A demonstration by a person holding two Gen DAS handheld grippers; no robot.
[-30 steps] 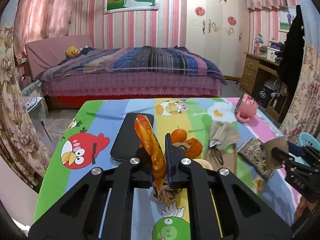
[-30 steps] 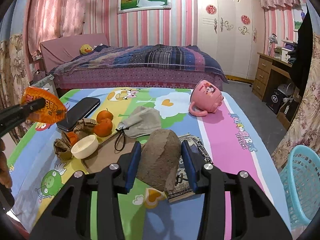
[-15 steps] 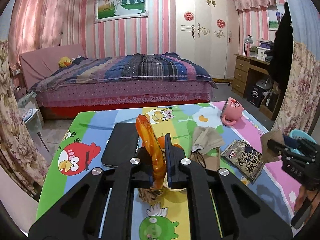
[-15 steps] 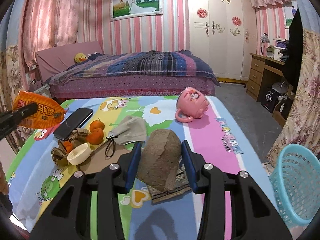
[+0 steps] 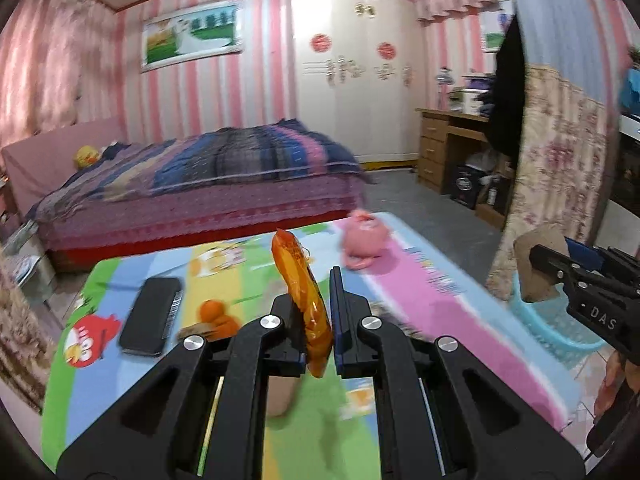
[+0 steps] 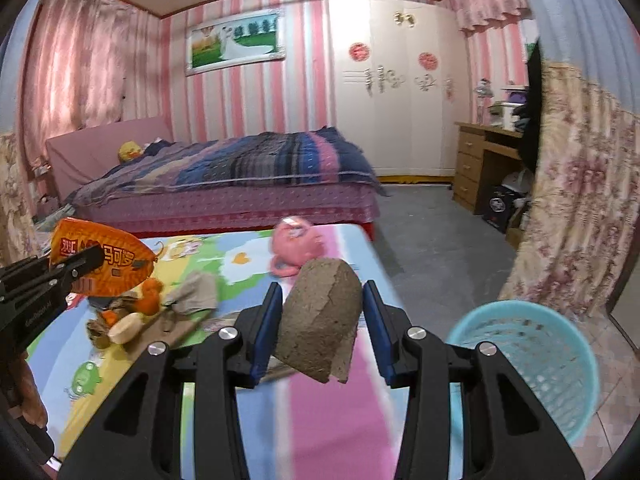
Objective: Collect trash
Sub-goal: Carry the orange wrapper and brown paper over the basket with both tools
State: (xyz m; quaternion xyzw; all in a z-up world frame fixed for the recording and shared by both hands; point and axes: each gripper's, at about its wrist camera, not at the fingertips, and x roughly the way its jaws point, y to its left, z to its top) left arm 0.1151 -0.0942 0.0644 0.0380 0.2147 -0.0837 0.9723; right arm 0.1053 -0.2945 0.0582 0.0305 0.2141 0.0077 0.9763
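- The left tongs (image 5: 314, 312) are closed on an orange snack wrapper (image 5: 301, 280), which stands on edge between the two fingers and rises above their tips.
- In the right wrist view the same wrapper (image 6: 105, 262) shows its broad printed face, pinched in the left tongs (image 6: 90, 258) at the left edge of the picture, above the bench.
- The right tongs (image 6: 318, 320) are clamped on a brown cardboard piece (image 6: 320, 320) with a rounded top; the blue pads press its two sides.
- In the left wrist view that cardboard piece (image 5: 538, 266) is held in the right tongs (image 5: 536, 256) above a light blue basket (image 5: 560, 326).
- The basket (image 6: 532, 364) stands on the floor just beside the right edge of the bench (image 6: 332, 420), below and to the right of the right tongs.
- On the bench's cartoon-printed cloth lie a black phone (image 5: 151, 316), oranges (image 5: 216, 314), a grey cloth pouch (image 6: 196, 292), a small cream bowl (image 6: 125, 327) and a pink mug (image 6: 294, 246) on its side.
- Behind the bench stands a bed (image 6: 240, 176).
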